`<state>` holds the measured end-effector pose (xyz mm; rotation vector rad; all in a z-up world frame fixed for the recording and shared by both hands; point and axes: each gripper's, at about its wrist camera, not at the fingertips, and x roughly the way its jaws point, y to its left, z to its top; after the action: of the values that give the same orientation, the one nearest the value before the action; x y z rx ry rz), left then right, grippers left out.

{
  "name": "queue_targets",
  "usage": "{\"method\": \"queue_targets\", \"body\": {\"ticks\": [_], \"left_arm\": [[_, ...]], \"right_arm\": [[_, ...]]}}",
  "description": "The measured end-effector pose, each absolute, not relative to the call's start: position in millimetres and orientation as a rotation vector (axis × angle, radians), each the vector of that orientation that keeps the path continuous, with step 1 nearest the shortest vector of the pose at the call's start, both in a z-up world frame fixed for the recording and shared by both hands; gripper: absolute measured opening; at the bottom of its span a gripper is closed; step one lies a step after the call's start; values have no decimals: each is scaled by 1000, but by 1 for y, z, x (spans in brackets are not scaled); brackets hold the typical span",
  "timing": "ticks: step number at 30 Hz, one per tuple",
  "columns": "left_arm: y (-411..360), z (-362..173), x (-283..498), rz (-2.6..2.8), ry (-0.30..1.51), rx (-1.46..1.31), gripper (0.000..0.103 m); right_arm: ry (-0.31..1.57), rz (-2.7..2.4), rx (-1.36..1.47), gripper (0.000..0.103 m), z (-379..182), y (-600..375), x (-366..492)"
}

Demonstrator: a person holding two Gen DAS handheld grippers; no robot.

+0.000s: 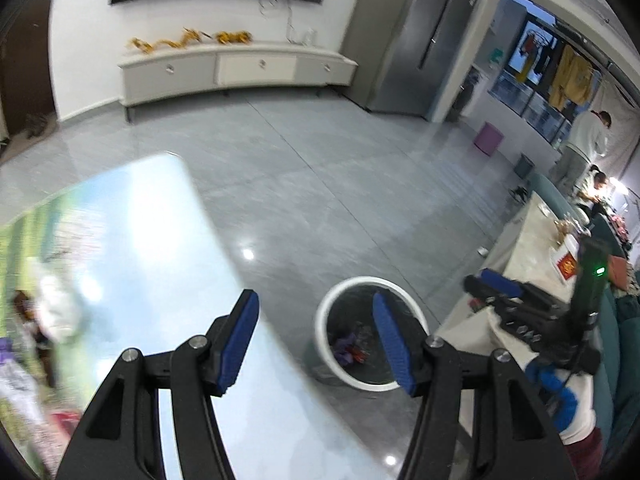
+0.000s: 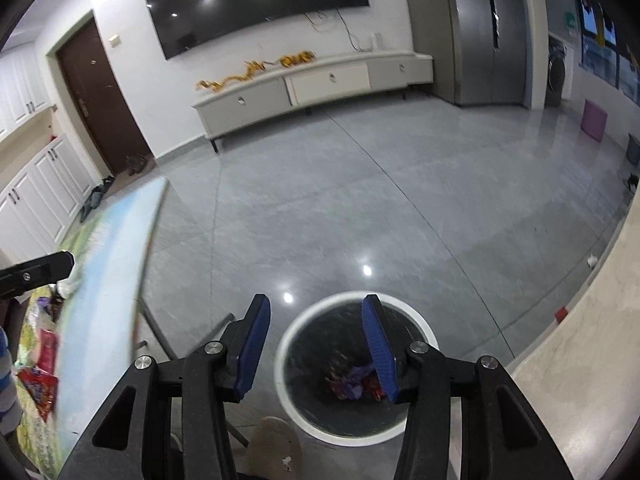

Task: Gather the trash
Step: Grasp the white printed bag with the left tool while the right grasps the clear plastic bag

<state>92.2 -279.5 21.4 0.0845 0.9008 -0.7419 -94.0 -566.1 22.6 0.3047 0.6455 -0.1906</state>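
both grippers are empty right now. the left gripper [image 1: 316, 346] has its blue pads spread apart with nothing between them, hanging over the edge of the table [image 1: 132, 240], which has a blurry landscape-print cover. the right gripper [image 2: 314, 346] also has its jaws apart and nothing pinched, and it sits pretty much straight above the trash bin [image 2: 356, 368].

that bin is a round one with a white rim and a dark liner, standing on the grey tile floor [image 2: 400, 220] just beside the table. down in the bottom you can see the collected trash [image 2: 356, 382], a small heap of purple and red wrappers. from the left wrist view the same bin [image 1: 370, 338] shows just past the right-hand pad, wrappers [image 1: 350, 348] inside.

more wrappers [image 2: 40, 384] are lying on the table at the left, red and purple stuff, too blurred to say exactly what.

further out there's a long white tv cabinet [image 2: 312, 80] against the wall with a big dark tv [image 2: 256, 4] above it, and a brown door [image 2: 100, 100] off to the left.
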Motion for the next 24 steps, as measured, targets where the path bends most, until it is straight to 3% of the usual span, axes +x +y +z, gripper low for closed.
{"method": "queue_targets", "body": {"ticks": [11, 18, 24], "left_arm": [[-113, 53, 102, -553, 764, 66, 58], [-19, 34, 119, -527, 810, 139, 58], [9, 5, 133, -602, 875, 167, 58]], "right_arm": [[549, -79, 198, 49, 89, -494, -85], [556, 33, 130, 51, 106, -425, -47], [605, 129, 67, 52, 97, -364, -7]]}}
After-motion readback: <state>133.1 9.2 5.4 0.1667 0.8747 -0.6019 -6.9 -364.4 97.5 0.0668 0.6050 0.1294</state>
